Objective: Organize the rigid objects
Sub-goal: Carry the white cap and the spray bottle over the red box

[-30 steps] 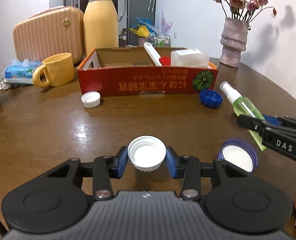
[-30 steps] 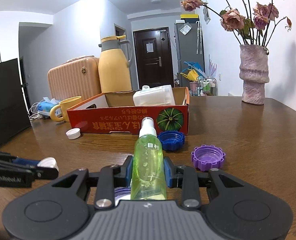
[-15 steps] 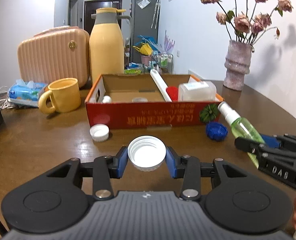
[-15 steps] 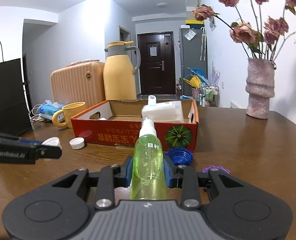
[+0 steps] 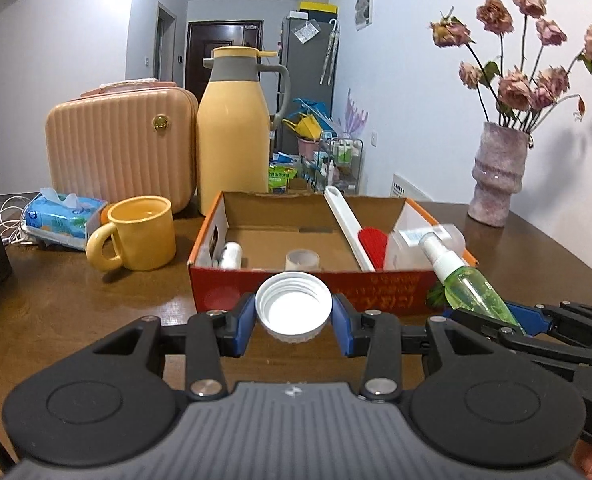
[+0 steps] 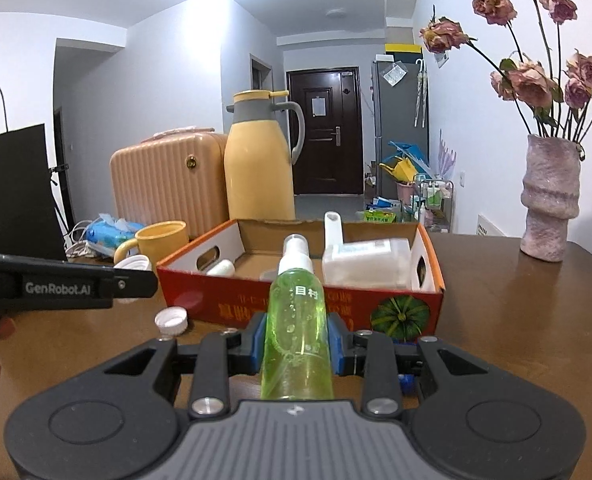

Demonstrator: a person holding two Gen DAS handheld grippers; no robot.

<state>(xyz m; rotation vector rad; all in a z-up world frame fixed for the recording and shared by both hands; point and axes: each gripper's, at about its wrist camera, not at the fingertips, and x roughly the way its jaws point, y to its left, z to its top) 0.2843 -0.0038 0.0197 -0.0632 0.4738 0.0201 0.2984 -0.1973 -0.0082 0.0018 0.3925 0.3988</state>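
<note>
Both hands loaded, both lined up on the box. The left gripper (image 5: 294, 316) has its pads clamped narrow on a white cap (image 5: 294, 311), open side facing the cam, threads showing. The right gripper (image 6: 297, 344) is pinched down tight on the green spray bottle (image 6: 297, 328), held around the lower body, nozzle end pointing fwd.

Key relation: the red cardboard box (image 5: 311, 296) sits straight ahead of both tools and a bit below them, open top in view, near wall facing us. In the left wrist view the cap hangs just short of that near wall, roughly centred on the box's left half. The bottle's long axis runs along the right gripper's fingers, i.e. straight at the box, nozzle already over or near the rim in the right view; can't tell exactly how far over.

Inside the box: a small white bottle (image 5: 230, 255) lying at left, a clear tape roll (image 5: 302, 259) mid-floor, a white-handled red brush (image 5: 349, 226) leaning diagonally, and a clear plastic container (image 6: 365, 260) filling the right end. So free floor is centre-left, in front of the cap.

My read: both are about equally near. The cap likely has the cleaner drop. The bottle, going in lengthwise, prob needs to aim left of that container or it lands on top. 1 more white cap (image 6: 171, 321) waits on the table (image 6: 515, 320), left of the box in the right view.
</note>
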